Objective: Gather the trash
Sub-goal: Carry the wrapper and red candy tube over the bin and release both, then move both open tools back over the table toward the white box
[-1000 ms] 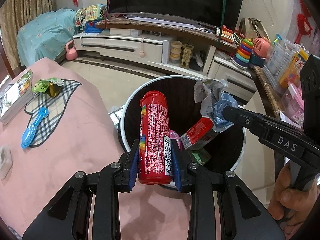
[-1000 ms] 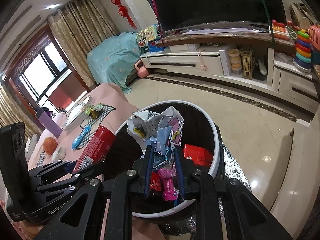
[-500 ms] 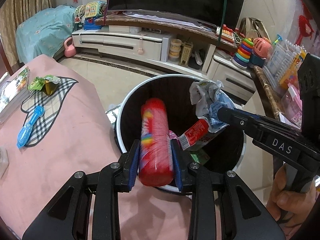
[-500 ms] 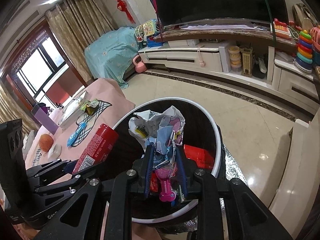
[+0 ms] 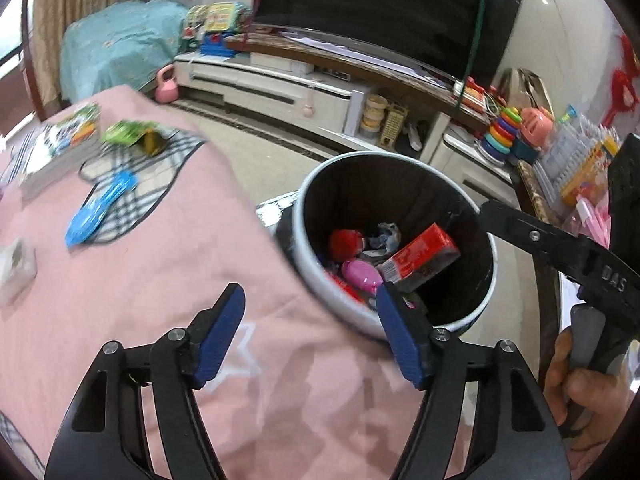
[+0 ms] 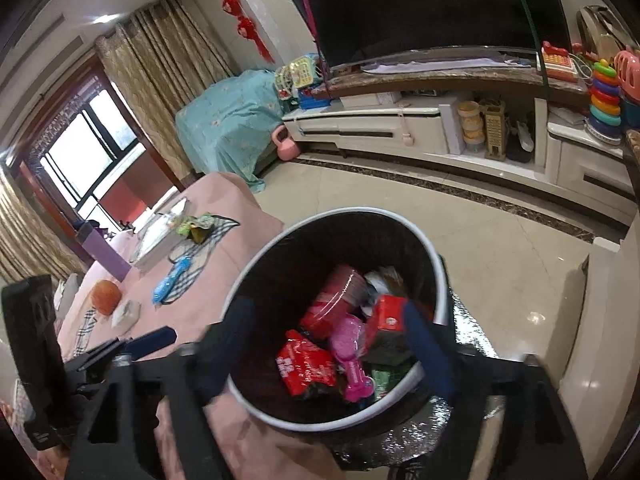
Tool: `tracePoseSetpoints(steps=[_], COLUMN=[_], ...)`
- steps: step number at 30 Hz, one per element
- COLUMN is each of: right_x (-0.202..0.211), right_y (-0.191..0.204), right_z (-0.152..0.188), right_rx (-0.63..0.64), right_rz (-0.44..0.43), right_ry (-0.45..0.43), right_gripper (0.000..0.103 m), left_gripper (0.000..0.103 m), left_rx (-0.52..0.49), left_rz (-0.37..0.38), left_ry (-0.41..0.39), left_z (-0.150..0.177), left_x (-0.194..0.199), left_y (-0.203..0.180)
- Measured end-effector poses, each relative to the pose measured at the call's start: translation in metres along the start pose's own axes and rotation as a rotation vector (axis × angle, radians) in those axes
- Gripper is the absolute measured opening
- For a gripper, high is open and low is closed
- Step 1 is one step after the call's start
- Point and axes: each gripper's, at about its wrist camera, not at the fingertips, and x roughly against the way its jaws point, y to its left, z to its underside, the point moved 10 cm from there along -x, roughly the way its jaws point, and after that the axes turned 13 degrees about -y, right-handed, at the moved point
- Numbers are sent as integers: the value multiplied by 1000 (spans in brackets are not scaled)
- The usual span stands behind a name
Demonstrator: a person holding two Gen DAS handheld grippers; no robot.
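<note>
A round white-rimmed bin (image 5: 493, 264) (image 6: 443, 280) with a dark inside stands on the floor beside the pink-covered table (image 5: 140, 272). In it lie the red canister (image 5: 345, 242) (image 6: 334, 300), a red box (image 5: 420, 256) (image 6: 386, 316), a pink toy (image 6: 352, 344), a red wrapper (image 6: 306, 362) and crumpled wrappers (image 5: 384, 236). My left gripper (image 5: 310, 330) is open and empty over the table edge next to the bin. My right gripper (image 6: 328, 348) is open and empty above the bin mouth, blurred by motion.
On the table lie a blue toy (image 5: 102, 208), a green packet (image 5: 134, 136), a checked cloth (image 5: 160, 168), books (image 5: 56, 152), a white box (image 5: 16, 276) and an orange (image 6: 105, 296). A TV cabinet (image 6: 400, 128) with toys lines the far wall.
Both grippers have opened. The red canister dropped from the left gripper and the crumpled wrappers from the right one; both now lie in the bin. The left gripper has drawn back over the table.
</note>
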Motion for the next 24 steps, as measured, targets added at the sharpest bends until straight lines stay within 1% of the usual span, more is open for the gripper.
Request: tracePoseSetpoints(steps=[2,5,9,16,24], right_x=[2,3,5,3,-4], right_y=[10,25,41,73,118], right_z=[3,11,20,39,63], right_rx=[12,25,32,27,60], right_rz=[-15,-37,-59,-108,-160], right_ry=[-2,7,10,32,62], right_gripper=[92,94,94,96,96], left_gripper=[76,78,79,80,81], left_rx=[18,52,117,193,228], left_rz=[-23,-57,-106,-184,-257], left_ry=[-3,-11,-17,-42,-62], left_z=[6,16,31,50,70], left_x=[8,20,37,65,91], left_y=[13,35,69,116,161])
